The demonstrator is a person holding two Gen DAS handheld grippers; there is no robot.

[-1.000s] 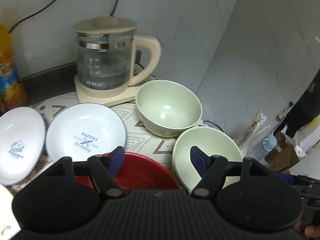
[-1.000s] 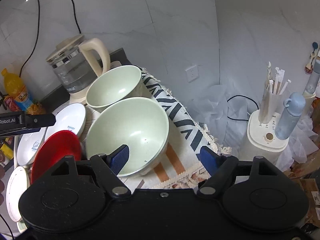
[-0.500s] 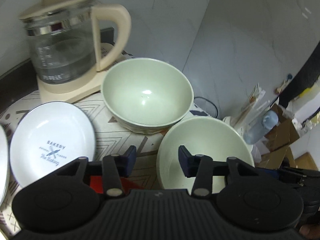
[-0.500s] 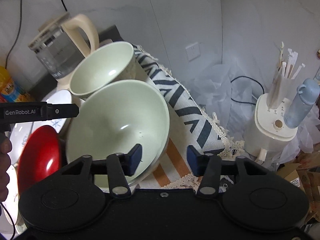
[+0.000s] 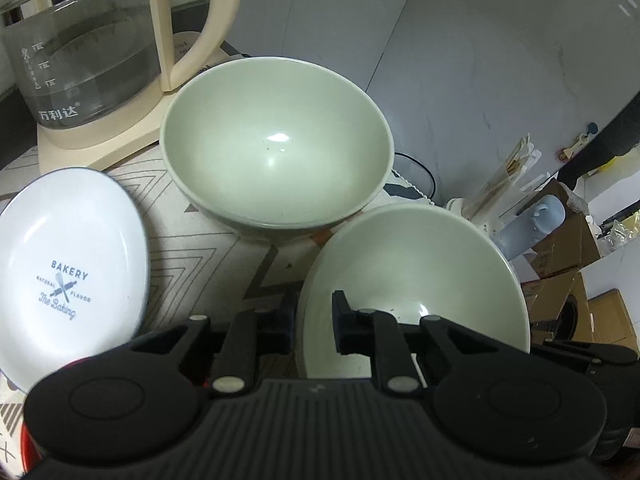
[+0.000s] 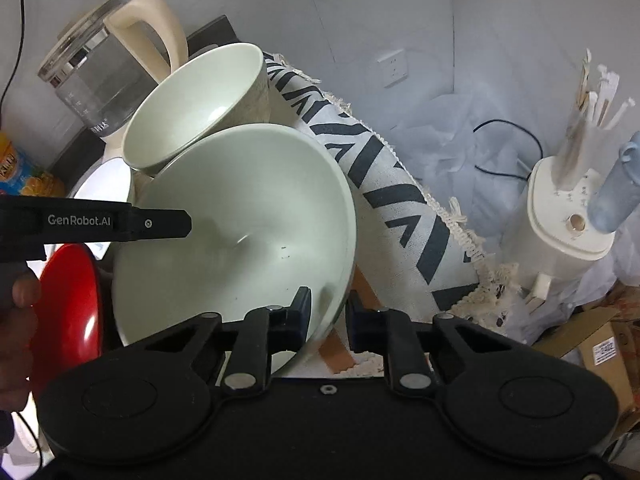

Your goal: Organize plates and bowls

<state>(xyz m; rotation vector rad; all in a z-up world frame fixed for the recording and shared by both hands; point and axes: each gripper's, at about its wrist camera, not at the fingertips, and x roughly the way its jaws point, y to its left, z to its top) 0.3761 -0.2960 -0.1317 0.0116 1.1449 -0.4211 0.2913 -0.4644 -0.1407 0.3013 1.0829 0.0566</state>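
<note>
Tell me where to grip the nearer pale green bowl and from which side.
Grip the nearer pale green bowl by its thin rim, coming down from above at opposite edges. The wall is too wide to span, and the rim stands free. Both jaws have just been closing across it: left gripper, right gripper.

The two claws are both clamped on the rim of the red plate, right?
Not the red plate. Both wrist views show the left claw and the right claw gripping opposite rims of the nearer pale green bowl.
</note>
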